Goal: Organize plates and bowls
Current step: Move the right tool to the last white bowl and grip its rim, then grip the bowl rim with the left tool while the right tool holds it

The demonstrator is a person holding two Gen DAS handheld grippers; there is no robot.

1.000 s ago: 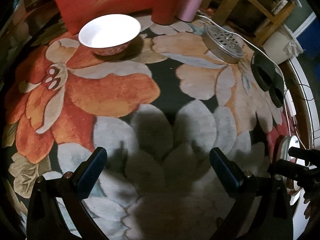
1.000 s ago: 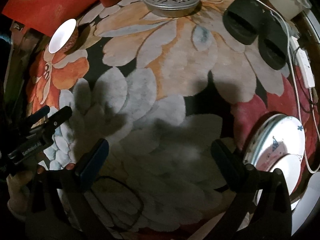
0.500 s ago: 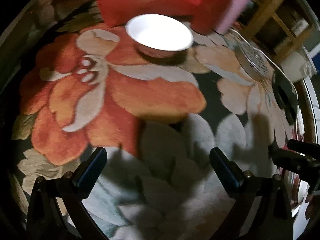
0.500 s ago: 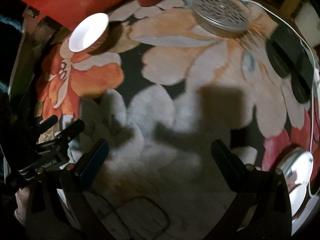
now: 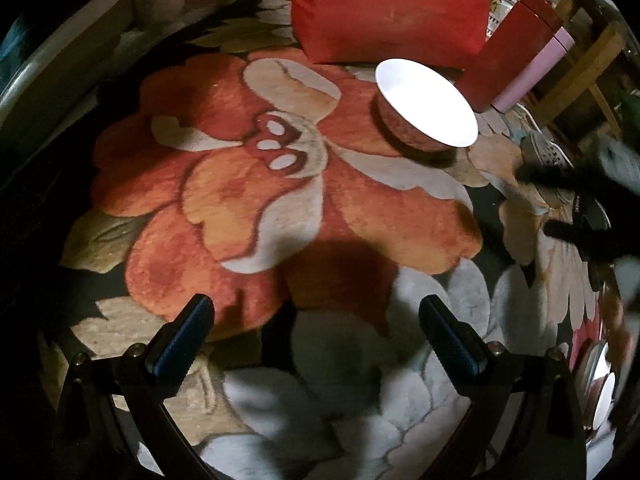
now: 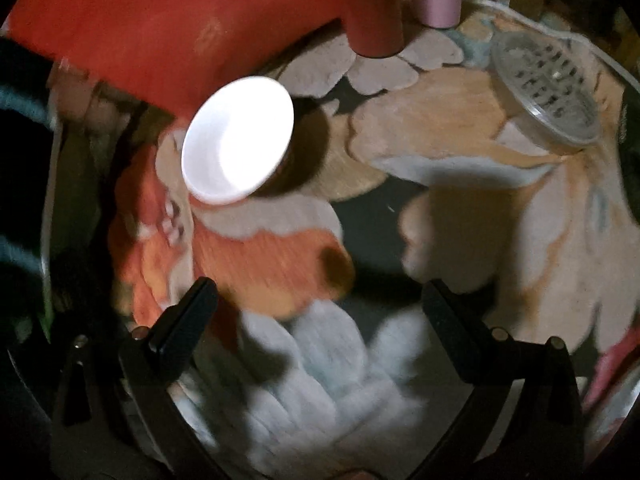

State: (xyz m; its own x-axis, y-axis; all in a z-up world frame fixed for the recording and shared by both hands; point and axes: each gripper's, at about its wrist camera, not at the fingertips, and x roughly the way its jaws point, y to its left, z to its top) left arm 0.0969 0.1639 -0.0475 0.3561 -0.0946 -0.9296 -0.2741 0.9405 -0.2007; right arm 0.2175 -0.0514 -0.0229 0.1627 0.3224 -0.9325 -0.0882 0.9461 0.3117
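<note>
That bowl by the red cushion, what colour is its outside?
The bowl is white inside, with a red-and-white patterned outside; the left wrist view shows it best.

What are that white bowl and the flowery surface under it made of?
The bowl looks like glazed ceramic: glossy white inside, reddish pattern outside. The flowery surface looks like a tufted pile rug, judging by its fuzzy texture and carved petal edges; the fibre type can't be told.

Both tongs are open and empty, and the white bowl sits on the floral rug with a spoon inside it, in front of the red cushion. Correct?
Not quite: the white bowl is empty; the right wrist view looks straight into it and shows no spoon. The rest holds: it sits on the floral rug before the red cushion, and the left tongs and right tongs are open and empty.
</note>
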